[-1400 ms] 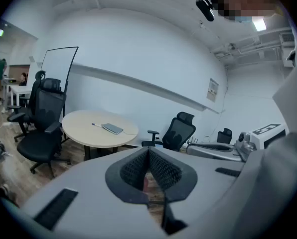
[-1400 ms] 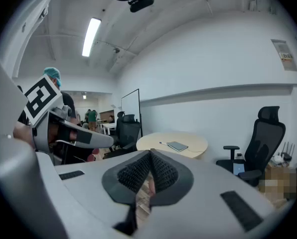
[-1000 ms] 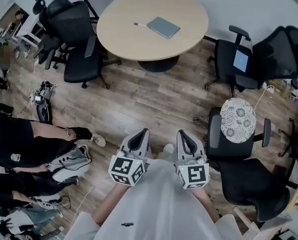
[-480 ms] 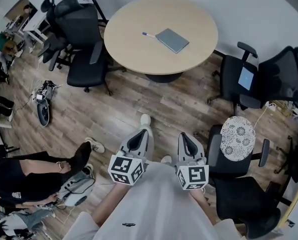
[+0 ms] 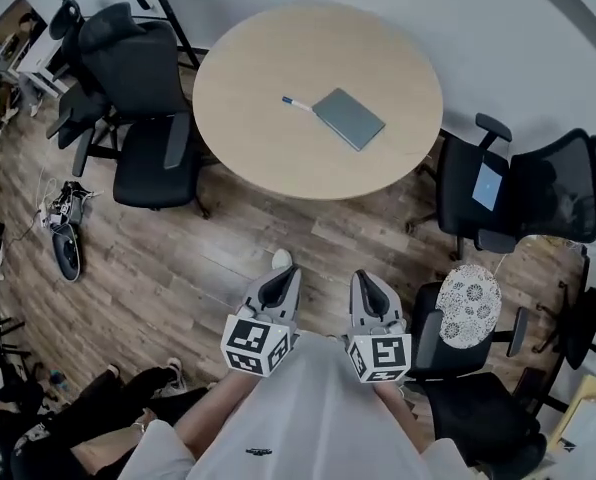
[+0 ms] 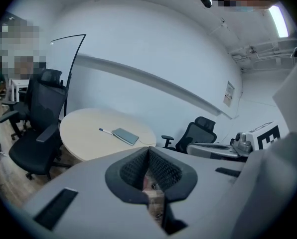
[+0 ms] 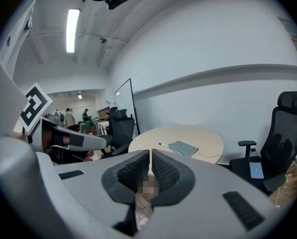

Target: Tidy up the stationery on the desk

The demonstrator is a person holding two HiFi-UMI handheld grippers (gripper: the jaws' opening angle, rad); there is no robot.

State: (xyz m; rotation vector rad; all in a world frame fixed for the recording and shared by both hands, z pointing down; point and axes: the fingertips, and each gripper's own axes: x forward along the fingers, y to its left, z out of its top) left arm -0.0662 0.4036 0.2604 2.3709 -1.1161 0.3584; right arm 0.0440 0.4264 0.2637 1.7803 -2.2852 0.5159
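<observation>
Bench: the round wooden bench stands ahead of the person, well apart from both grippers.
Office chair: a black one sits at the bench's left edge; the near side looks free to approach.
Notebook: grey, shut, flat near the bench's middle.
Left gripper: jaws closed together on nothing, held near the body, likely because nothing is in reach.
Right gripper: likewise closed and empty.
Pen: just beside the notebook's corner.
Containers: no holder or tray shows on the bench.
</observation>
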